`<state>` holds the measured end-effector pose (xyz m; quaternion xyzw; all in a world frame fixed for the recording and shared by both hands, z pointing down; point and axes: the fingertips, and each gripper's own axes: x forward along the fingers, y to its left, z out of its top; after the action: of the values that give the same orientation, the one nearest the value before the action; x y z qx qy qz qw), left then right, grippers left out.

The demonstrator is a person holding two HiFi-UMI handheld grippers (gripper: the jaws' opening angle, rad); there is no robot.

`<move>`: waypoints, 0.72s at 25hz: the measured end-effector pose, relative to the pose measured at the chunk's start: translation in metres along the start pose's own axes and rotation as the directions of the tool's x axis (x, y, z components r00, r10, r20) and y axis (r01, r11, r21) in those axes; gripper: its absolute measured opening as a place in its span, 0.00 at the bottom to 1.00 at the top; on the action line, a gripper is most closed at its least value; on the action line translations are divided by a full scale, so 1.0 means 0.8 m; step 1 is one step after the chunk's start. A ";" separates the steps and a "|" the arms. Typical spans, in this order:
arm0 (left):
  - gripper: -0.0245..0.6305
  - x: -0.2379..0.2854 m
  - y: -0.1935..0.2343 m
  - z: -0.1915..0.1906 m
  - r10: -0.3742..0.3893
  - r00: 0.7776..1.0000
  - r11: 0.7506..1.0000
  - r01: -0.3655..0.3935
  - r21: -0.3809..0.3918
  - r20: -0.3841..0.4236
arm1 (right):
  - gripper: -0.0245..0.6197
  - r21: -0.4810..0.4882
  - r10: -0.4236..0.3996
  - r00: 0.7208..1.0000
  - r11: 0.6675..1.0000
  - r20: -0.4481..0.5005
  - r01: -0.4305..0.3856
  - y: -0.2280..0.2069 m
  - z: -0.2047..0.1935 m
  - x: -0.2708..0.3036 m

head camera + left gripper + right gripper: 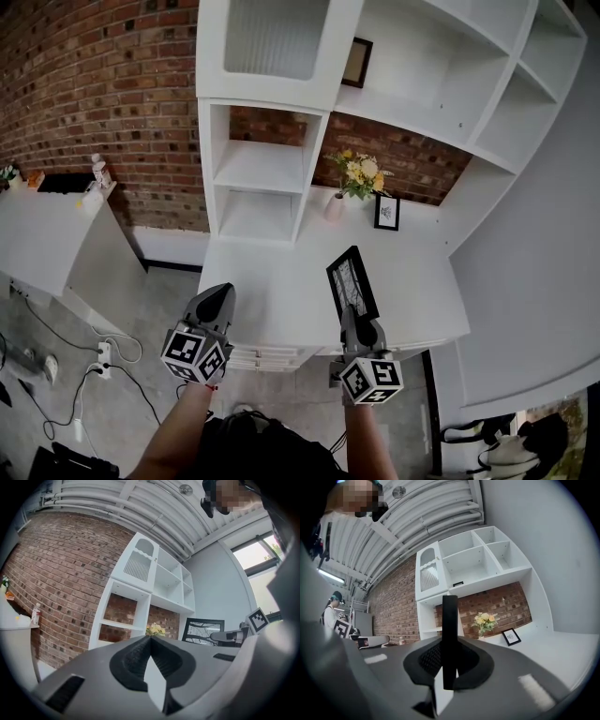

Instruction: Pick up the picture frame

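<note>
A black picture frame (352, 282) with a pale print stands upright above the white counter (281, 300), held by its lower edge in my right gripper (352, 317). In the right gripper view the frame's edge (449, 634) rises as a black bar between the closed jaws. My left gripper (219, 296) hovers at the counter's left front edge, jaws shut with nothing between them (149, 641). The left gripper view shows the held frame (203, 631) off to the right, with the right gripper (224, 635) behind it.
A white shelf unit (272, 131) rises behind the counter. A vase of yellow flowers (359, 178) and a small framed picture (386, 212) stand at the counter's back. Another dark frame (356, 62) sits on an upper shelf. A white side table (47, 234) is at left; cables lie on the floor (84, 375).
</note>
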<state>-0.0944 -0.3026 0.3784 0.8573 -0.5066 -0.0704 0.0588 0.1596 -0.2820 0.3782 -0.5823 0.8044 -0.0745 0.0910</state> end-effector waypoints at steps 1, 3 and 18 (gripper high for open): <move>0.04 0.000 0.000 0.002 -0.001 1.000 1.000 0.001 -0.002 0.001 | 0.08 -0.003 -0.001 1.000 1.000 0.001 0.001 0.001 0.001 0.000; 0.04 -0.002 0.002 0.005 -0.001 1.000 1.000 0.001 -0.009 0.004 | 0.08 -0.009 -0.001 1.000 1.000 0.005 0.001 0.003 0.003 -0.001; 0.04 -0.008 0.004 0.021 -0.007 1.000 1.000 0.007 -0.029 0.028 | 0.08 -0.028 0.010 1.000 1.000 0.018 -0.010 0.013 0.010 0.003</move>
<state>-0.1035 -0.2987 0.3627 0.8571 -0.5033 -0.0898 0.0639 0.1512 -0.2809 0.3682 -0.5800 0.8075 -0.0577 0.0904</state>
